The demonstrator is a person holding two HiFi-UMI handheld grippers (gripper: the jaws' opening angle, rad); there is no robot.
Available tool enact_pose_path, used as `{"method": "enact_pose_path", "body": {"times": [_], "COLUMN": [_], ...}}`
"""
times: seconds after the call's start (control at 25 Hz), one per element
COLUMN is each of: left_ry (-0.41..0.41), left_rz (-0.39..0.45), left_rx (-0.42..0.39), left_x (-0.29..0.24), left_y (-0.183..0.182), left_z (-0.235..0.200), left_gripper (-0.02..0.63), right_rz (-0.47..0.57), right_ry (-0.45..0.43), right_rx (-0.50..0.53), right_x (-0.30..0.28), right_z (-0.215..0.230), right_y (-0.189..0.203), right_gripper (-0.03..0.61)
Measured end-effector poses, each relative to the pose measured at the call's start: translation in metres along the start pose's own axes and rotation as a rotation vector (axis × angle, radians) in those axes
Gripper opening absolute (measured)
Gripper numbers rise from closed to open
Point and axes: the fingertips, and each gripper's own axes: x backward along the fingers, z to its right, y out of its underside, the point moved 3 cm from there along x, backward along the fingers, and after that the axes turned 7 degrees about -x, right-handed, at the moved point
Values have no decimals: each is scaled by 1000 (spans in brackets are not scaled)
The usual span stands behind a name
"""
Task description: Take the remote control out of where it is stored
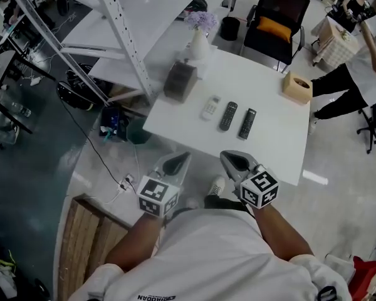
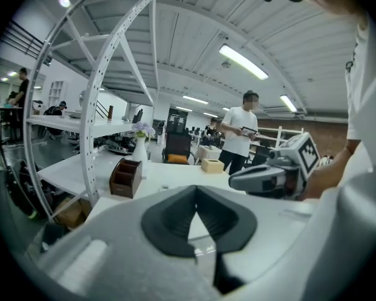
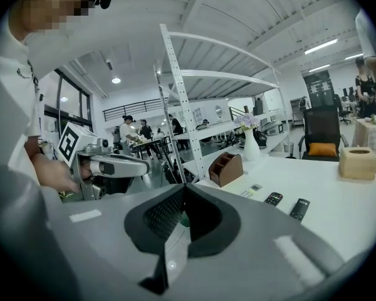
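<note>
My left fingers (image 1: 175,163) and right fingers (image 1: 237,162), pressed together and empty, hang short of the worktop (image 1: 272,99); I'd spread one pair early for remotes (image 1: 228,116) lying flat beside the holder (image 1: 180,80).

Your head camera looks steeply down past your chest at the table (image 1: 269,115), a little way ahead. The left gripper view sits close behind the left claw (image 1: 183,158), the right gripper view behind the right claw (image 1: 227,158). Both face forward at that table, each catching the other claw.
</note>
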Motion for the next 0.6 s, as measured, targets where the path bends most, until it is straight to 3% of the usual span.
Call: {"method": "enact_pose_path", "body": {"times": [0.32, 0.6], "left_ry": [-17, -57], "left_rz": [20, 11], "left_rx": [5, 18], "left_x": [24, 23], "left_y": [6, 11], "left_z": [14, 26], "left_gripper": [2, 2], "right_rz": [-6, 0], "right_ry": [8, -13], "right_rx": [-4, 11], "right_x": [13, 21], "right_z": [-23, -12], "right_y": [17, 9], "right_gripper": [5, 5]}}
